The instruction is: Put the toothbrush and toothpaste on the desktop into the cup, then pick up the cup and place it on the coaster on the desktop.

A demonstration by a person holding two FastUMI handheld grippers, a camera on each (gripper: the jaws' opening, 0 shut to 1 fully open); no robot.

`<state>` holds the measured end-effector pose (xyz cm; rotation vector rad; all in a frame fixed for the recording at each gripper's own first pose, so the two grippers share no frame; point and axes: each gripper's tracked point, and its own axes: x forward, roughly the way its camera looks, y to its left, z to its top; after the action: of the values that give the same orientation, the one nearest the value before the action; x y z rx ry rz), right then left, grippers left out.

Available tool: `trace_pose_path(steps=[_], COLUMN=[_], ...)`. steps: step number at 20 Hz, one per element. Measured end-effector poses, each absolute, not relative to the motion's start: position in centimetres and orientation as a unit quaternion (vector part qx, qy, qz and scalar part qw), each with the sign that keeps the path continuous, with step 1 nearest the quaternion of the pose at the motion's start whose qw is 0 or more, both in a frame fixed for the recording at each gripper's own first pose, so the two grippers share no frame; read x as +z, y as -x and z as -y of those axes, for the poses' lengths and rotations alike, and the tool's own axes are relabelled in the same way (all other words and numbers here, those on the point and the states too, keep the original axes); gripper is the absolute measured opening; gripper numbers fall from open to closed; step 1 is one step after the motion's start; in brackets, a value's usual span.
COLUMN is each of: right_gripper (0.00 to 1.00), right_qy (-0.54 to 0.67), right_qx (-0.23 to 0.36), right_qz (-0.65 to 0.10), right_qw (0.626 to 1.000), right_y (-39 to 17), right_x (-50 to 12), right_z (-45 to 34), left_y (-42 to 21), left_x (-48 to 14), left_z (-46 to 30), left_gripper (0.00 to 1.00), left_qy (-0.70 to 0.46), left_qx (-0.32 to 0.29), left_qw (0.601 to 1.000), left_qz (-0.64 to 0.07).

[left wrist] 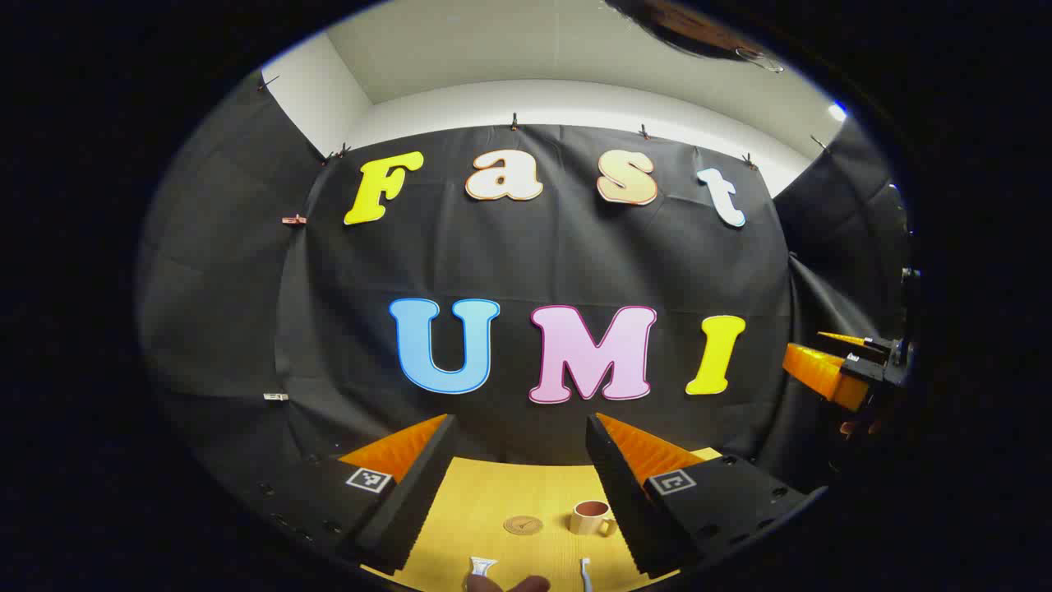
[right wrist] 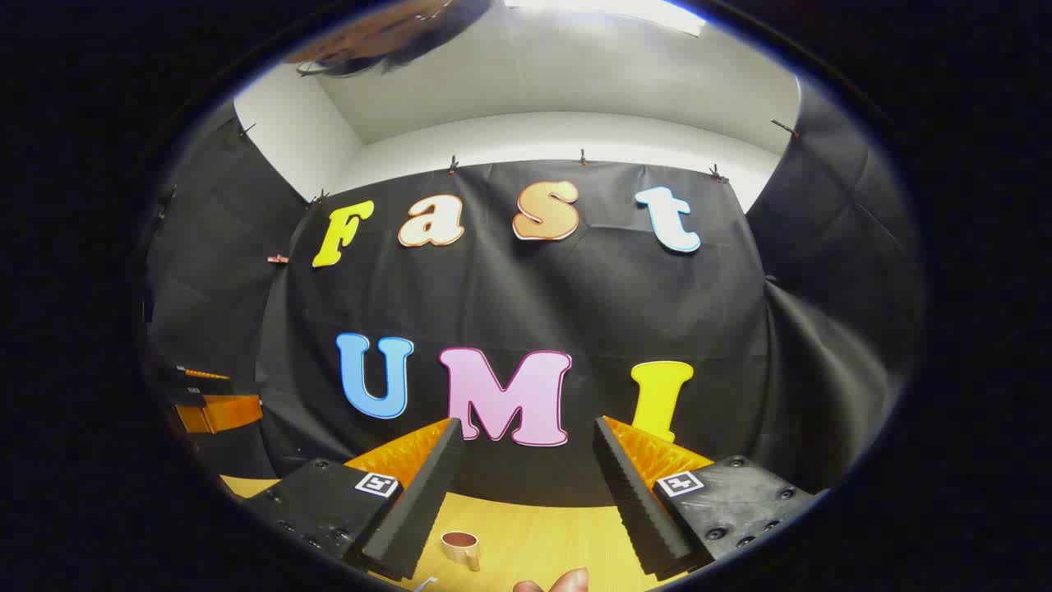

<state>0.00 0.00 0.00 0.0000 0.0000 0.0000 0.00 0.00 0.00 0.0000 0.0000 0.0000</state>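
Cup: we count one cup [left wrist: 591, 517] standing upright on the desktop [left wrist: 493, 501], its handle toward 3 o'clock in the left gripper view; in the right gripper view the same cup [right wrist: 461, 546] sits at about 7 o'clock.
Coaster: we see one round coaster [left wrist: 523, 524] lying flat just beside the cup, at its 9 o'clock, apart from it.
Toothpaste: one tube [left wrist: 481, 566] lies at 6 o'clock of the coaster, near the bottom edge.
Toothbrush: one toothbrush [left wrist: 586, 573] lies at 3 o'clock of the tube, well apart from the cup.
Left gripper: we see the left gripper [left wrist: 518, 427] raised above the desktop, fingers spread wide, nothing between them.
Right gripper: the right gripper [right wrist: 526, 432] is likewise wide apart and holds nothing; it also shows at 3 o'clock in the left gripper view.
Surface: a yellow wooden desktop.
Room: black cloth wall [left wrist: 534, 263] behind, white wall and ceiling above.
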Motion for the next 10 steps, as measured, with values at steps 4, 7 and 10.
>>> trace_pose_path(steps=[4, 7, 10], right_gripper=[0.97, 0.97, 0.97], right_qy=[-0.005, -0.005, 0.006], right_qx=[0.003, -0.020, -0.024], right_qz=[-0.019, -0.033, -0.036], right_qw=[1.000, 0.999, 0.999], right_y=[-1.4, -1.8, -1.9], right_x=[-2.1, -3.3, -3.6], right_z=[-0.1, 0.0, -0.9], left_y=[-1.6, -2.5, -3.3], left_x=[-0.9, -1.6, -2.3], left_z=[0.4, 0.3, -0.2], left_gripper=[0.97, 0.98, 0.97], left_qy=[-0.002, -0.004, 0.003], left_qx=[0.005, -0.012, -0.022], left_qw=[1.000, 1.000, 1.000], left_qz=[-0.006, -0.015, -0.021])
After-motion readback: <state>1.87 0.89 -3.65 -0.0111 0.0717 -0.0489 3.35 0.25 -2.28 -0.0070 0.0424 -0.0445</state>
